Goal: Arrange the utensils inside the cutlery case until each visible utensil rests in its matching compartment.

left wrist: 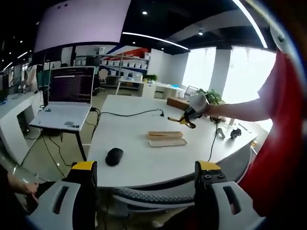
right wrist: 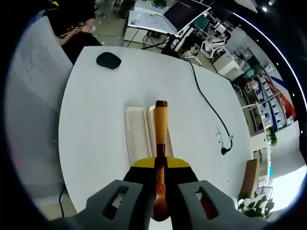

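Note:
The cutlery case lies in two long parts in the middle of the white table (left wrist: 144, 163): a wood-coloured part (left wrist: 164, 134) and a white part (left wrist: 167, 142) beside it. In the right gripper view the white part (right wrist: 135, 134) lies left of the other tray (right wrist: 152, 125). My right gripper (right wrist: 160, 165) is shut on a wooden-handled utensil (right wrist: 161, 124), which points forward above the tray; I cannot tell its kind. A gloved hand holds that right gripper (left wrist: 187, 118) above the table beyond the case. My left gripper (left wrist: 146, 167) stands open at the table's near edge, holding nothing.
A black mouse (left wrist: 113, 156) (right wrist: 109, 60) lies near the table edge. A black cable (left wrist: 134, 114) (right wrist: 211, 110) runs across the table. An open laptop (left wrist: 67, 96) sits on a side stand. A grey mesh chair (right wrist: 33, 96) stands by the table. A person in red (left wrist: 280, 143) is on the right.

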The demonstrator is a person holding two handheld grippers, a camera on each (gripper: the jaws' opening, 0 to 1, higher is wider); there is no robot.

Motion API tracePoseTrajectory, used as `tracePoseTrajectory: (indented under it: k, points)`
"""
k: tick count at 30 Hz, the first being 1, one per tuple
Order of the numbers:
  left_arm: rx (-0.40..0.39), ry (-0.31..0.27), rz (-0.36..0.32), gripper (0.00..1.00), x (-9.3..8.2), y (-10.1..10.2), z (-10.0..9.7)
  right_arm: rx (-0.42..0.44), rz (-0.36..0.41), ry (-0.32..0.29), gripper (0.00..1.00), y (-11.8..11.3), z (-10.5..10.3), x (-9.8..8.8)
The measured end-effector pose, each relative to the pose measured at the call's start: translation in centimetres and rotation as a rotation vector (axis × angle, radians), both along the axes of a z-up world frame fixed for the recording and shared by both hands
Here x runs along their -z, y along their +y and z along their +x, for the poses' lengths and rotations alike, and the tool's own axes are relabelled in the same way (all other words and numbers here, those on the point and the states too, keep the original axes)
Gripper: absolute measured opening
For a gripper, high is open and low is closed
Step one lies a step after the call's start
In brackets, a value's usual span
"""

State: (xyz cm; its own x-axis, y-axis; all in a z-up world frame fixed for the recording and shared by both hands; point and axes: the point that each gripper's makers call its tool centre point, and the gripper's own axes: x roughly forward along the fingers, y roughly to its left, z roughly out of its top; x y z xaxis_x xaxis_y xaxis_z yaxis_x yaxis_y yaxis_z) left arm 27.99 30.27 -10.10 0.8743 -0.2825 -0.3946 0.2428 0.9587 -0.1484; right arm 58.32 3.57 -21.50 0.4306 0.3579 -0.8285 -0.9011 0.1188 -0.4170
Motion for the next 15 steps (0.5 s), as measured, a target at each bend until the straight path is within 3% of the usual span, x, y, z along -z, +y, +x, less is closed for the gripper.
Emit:
tracePoseTrajectory:
  k: [4,15]
  points:
    - [-0.012,-0.002,0.011,0.86,0.0,0.3,0.5,-0.004,-0.001,0.003,0.02,0.0,0.7,-0.3]
    - [0.000,0.015,0.027,0.79,0.3,-0.1,0.9,-0.047,-0.027,0.012,0.02,0.0,1.9,-0.1]
